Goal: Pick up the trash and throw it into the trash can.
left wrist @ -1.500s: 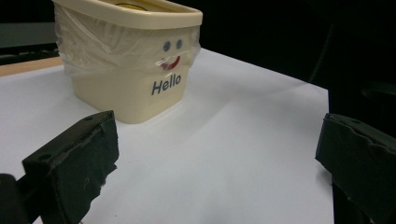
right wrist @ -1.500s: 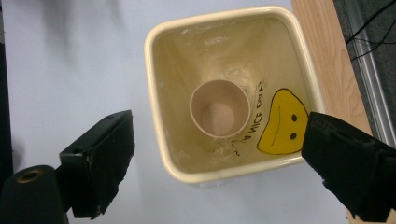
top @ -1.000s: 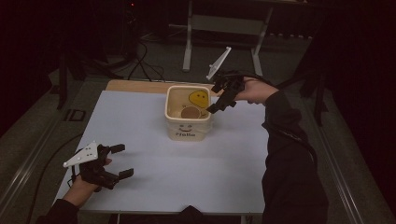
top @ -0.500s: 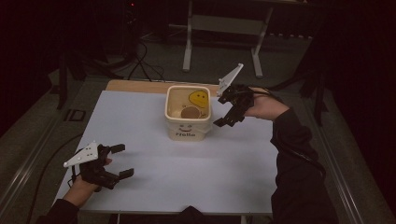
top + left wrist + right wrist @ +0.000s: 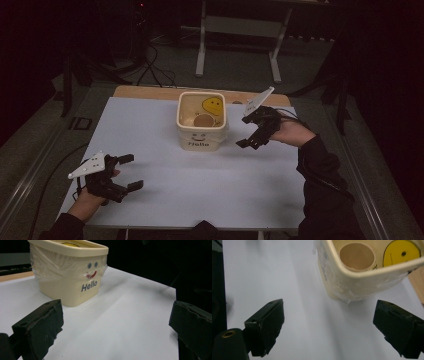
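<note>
Cream tub reading "Hello" holds a brown disc; both grippers' jaws gape empty.

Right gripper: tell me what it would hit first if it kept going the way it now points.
Most likely the white table top just beside the cream tub. The right gripper stands open, nothing between its jaws, angled down at bare surface; the tub sits slightly off that line, though depth is hard to judge.
</note>
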Demonstrator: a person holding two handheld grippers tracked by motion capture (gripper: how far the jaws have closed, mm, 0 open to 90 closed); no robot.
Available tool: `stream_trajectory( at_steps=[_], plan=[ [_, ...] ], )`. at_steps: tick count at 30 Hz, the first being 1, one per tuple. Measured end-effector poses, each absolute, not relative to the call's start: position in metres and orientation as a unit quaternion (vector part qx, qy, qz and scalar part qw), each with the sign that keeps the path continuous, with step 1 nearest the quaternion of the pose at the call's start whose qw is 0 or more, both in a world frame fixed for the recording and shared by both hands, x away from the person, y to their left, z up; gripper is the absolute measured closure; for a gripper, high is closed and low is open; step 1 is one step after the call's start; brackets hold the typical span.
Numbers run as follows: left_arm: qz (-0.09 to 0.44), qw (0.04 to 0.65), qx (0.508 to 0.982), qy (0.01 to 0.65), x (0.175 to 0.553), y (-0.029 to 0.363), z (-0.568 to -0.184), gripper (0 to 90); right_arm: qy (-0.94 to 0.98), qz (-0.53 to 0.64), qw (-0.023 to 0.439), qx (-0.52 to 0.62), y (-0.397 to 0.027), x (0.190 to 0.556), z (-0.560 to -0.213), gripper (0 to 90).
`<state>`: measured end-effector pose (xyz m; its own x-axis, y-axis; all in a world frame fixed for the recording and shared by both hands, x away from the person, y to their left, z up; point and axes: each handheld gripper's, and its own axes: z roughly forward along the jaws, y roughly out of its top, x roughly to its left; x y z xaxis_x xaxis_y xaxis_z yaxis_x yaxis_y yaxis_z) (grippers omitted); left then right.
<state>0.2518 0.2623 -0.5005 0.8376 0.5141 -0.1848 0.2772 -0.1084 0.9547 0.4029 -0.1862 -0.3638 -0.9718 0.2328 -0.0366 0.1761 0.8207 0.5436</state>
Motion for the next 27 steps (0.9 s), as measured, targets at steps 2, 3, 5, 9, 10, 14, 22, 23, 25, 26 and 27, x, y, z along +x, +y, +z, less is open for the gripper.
stream_trajectory(
  at_steps=[2, 3, 5, 9, 10, 14, 22, 23, 25, 26, 27],
  plan=[
    [0.096, 0.611, 0.739, 0.268, 0.252, 0.262, -0.501, 0.5, 0.951, 0.285, 0.049, 0.111, -0.189, 0.401, -0.368, 10.0],
    [0.096, 0.611, 0.739, 0.267, 0.252, 0.262, -0.5, 0.5, 0.949, 0.289, 0.048, 0.115, -0.191, 0.4, -0.369, 10.0],
    [0.097, 0.611, 0.738, 0.268, 0.252, 0.262, -0.5, 0.5, 0.948, 0.292, 0.05, 0.12, -0.193, 0.399, -0.373, 10.0],
    [0.097, 0.612, 0.738, 0.268, 0.252, 0.263, -0.501, 0.5, 0.948, 0.291, 0.053, 0.12, -0.196, 0.393, -0.382, 10.0],
    [0.097, 0.612, 0.738, 0.268, 0.252, 0.262, -0.5, 0.5, 0.947, 0.292, 0.052, 0.121, -0.197, 0.392, -0.383, 10.0],
    [0.097, 0.612, 0.738, 0.267, 0.252, 0.263, -0.5, 0.5, 0.945, 0.298, 0.053, 0.127, -0.202, 0.387, -0.389, 10.0],
    [0.097, 0.612, 0.738, 0.267, 0.252, 0.263, -0.5, 0.5, 0.937, 0.316, 0.062, 0.138, -0.214, 0.375, -0.402, 10.0],
    [0.097, 0.611, 0.739, 0.267, 0.252, 0.262, -0.5, 0.5, 0.935, 0.319, 0.058, 0.141, -0.215, 0.373, -0.404, 10.0],
    [0.097, 0.611, 0.739, 0.267, 0.252, 0.262, -0.5, 0.5, 0.933, 0.324, 0.06, 0.143, -0.218, 0.369, -0.409, 10.0],
    [0.097, 0.611, 0.739, 0.267, 0.252, 0.262, -0.5, 0.5, 0.933, 0.326, 0.057, 0.143, -0.219, 0.368, -0.411, 10.0],
    [0.098, 0.611, 0.739, 0.267, 0.252, 0.262, -0.5, 0.5, 0.933, 0.326, 0.057, 0.143, -0.22, 0.366, -0.413, 10.0]
  ],
)
